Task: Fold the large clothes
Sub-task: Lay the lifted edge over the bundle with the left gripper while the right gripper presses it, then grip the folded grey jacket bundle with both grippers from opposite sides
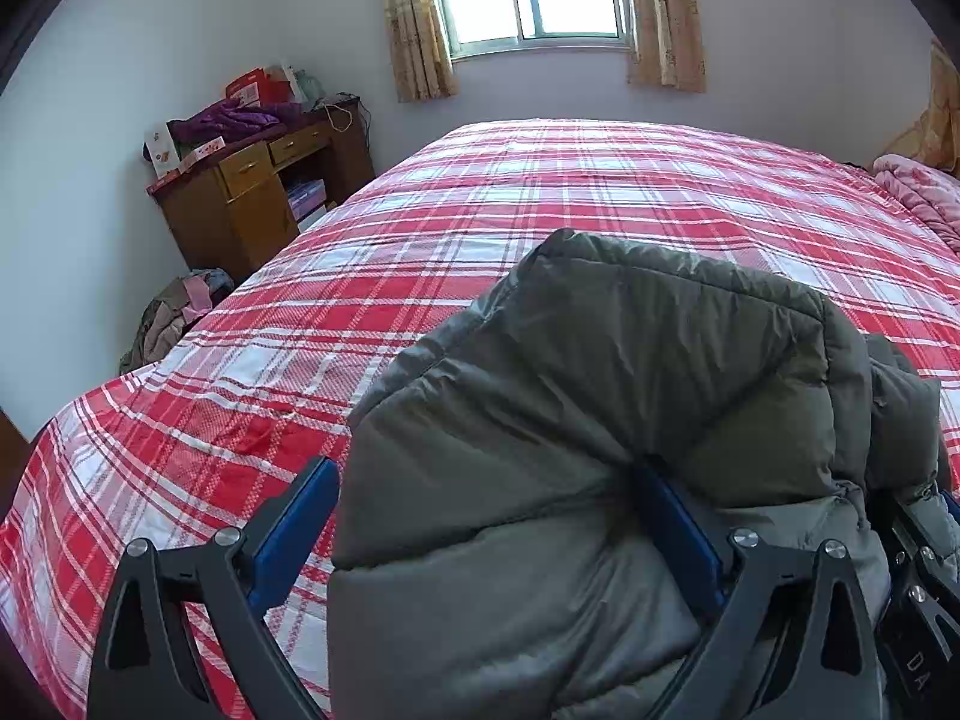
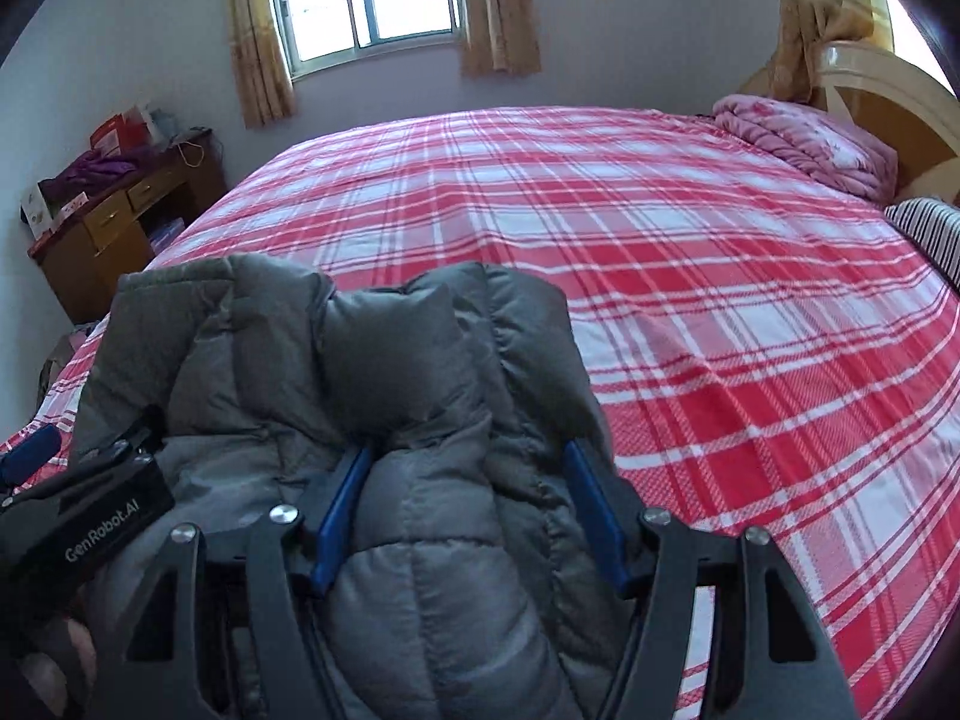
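A grey-green padded jacket [image 1: 600, 396] lies bunched and folded on the red and white plaid bedspread [image 1: 456, 228]. My left gripper [image 1: 486, 486] has its blue pads spread wide with a thick fold of the jacket between them. My right gripper [image 2: 468, 462] also holds a thick roll of the jacket [image 2: 396, 360] between its blue fingers [image 2: 591, 510]. The two grippers sit side by side; the left one shows in the right wrist view [image 2: 90, 504].
A wooden desk [image 1: 252, 192] piled with boxes and purple cloth stands by the wall at the left. Clothes [image 1: 174, 312] lie on the floor beside the bed. A pink quilt [image 2: 810, 144], a striped pillow [image 2: 930, 234] and the headboard [image 2: 888, 102] are at the right.
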Available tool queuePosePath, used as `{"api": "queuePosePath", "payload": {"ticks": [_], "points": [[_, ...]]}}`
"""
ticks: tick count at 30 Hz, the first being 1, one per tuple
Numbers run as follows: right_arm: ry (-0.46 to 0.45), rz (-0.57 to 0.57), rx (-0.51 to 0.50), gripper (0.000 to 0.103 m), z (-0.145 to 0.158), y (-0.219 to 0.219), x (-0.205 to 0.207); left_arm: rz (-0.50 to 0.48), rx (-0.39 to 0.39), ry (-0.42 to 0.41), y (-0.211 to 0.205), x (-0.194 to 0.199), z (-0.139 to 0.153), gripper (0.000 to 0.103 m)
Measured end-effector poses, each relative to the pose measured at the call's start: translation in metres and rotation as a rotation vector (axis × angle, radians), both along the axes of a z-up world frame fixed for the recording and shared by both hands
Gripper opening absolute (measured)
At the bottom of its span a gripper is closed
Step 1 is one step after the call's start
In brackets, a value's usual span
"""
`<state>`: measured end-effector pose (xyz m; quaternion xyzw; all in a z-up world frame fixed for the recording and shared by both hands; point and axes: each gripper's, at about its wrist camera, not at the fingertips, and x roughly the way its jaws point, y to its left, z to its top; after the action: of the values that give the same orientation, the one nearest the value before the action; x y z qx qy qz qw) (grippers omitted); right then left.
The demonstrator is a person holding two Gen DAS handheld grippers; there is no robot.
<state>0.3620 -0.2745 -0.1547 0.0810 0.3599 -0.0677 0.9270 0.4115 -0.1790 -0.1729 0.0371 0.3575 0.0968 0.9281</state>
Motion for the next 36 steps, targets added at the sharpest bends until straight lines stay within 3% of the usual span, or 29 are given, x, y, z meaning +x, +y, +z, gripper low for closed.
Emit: {"api": "queuePosePath", "payload": {"ticks": [8, 36], "points": [[0.019, 0.004, 0.030, 0.067, -0.015, -0.004, 0.003, -0.009, -0.050, 0.040, 0.007, 0.008, -0.016, 0.102], [0.082, 0.006, 0.061, 0.075, -0.033, -0.001, 0.006, -0.024, 0.018, 0.089, -0.004, 0.013, -0.031, 0.102]]}}
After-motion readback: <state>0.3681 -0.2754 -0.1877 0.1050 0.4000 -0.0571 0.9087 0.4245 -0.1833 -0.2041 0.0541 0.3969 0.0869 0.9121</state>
